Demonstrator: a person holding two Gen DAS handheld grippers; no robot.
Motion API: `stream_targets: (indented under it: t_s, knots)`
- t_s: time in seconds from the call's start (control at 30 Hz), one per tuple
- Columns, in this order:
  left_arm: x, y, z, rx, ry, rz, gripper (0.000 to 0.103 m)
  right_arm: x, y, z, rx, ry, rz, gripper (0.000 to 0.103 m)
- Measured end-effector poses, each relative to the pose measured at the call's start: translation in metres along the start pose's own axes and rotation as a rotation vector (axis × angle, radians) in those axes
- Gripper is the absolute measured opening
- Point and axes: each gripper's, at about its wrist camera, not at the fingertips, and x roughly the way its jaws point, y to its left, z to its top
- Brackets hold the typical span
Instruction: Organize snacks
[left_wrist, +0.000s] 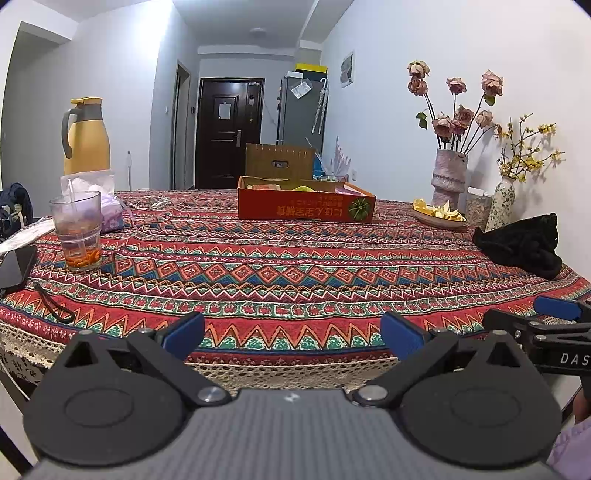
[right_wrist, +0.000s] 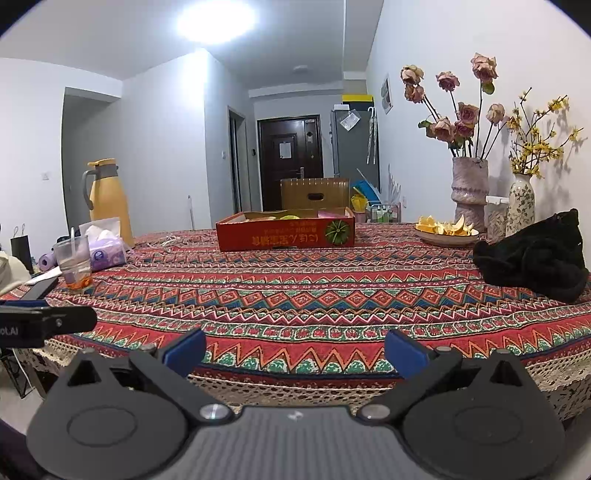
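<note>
The left hand-held gripper (left_wrist: 291, 334) and the right hand-held gripper (right_wrist: 293, 350) both hang at the near edge of the surface (left_wrist: 295, 266), each with its blue fingers spread wide and nothing between them. Far across the patterned cloth from both sits the red snack box (left_wrist: 306, 201), low and open on top, with yellow and pink things showing inside. A black bag (right_wrist: 532, 254) lies off to the right, and a small glass cup (left_wrist: 77, 229) stands off to the left.
</note>
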Motion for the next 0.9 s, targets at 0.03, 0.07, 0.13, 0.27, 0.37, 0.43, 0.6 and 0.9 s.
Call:
stream_targets:
  t_s: [0.03,0.07,0.13,0.27,0.37,0.43,0.6,0.9]
  knots:
    - [-0.0002,-0.0002,-0.0002,0.001,-0.001,0.0,0.103,0.0005,-0.0006,-0.0001,0.002,0.002,-0.001,0.103]
    - [-0.0005,-0.0005,-0.0002,0.002,-0.001,0.0,0.103,0.0007,-0.0006,0.0002,0.004,0.003,-0.002,0.103]
    - [-0.0009,-0.0005,-0.0002,0.004,-0.002,0.002,0.103,0.0009,-0.001,0.0006,0.006,0.003,-0.005,0.103]
    - [-0.0018,-0.001,0.0,0.009,-0.007,0.005,0.103,-0.0001,0.0002,-0.0001,0.004,-0.003,0.004,0.103]
    - [-0.0021,-0.0014,-0.0001,0.011,-0.009,0.005,0.103,-0.0003,0.0002,-0.0003,0.004,-0.003,0.005,0.103]
    - [-0.002,-0.0015,-0.0002,0.013,-0.01,0.006,0.103,0.0001,-0.0003,-0.0006,0.007,-0.001,0.005,0.103]
    - [-0.0016,-0.0025,-0.0015,0.015,-0.007,0.002,0.103,0.0007,-0.0009,-0.0012,0.011,0.002,0.006,0.103]
    - [-0.0015,-0.0027,-0.0021,0.016,-0.006,-0.002,0.103,0.0015,-0.0006,-0.002,0.013,0.004,0.006,0.103]
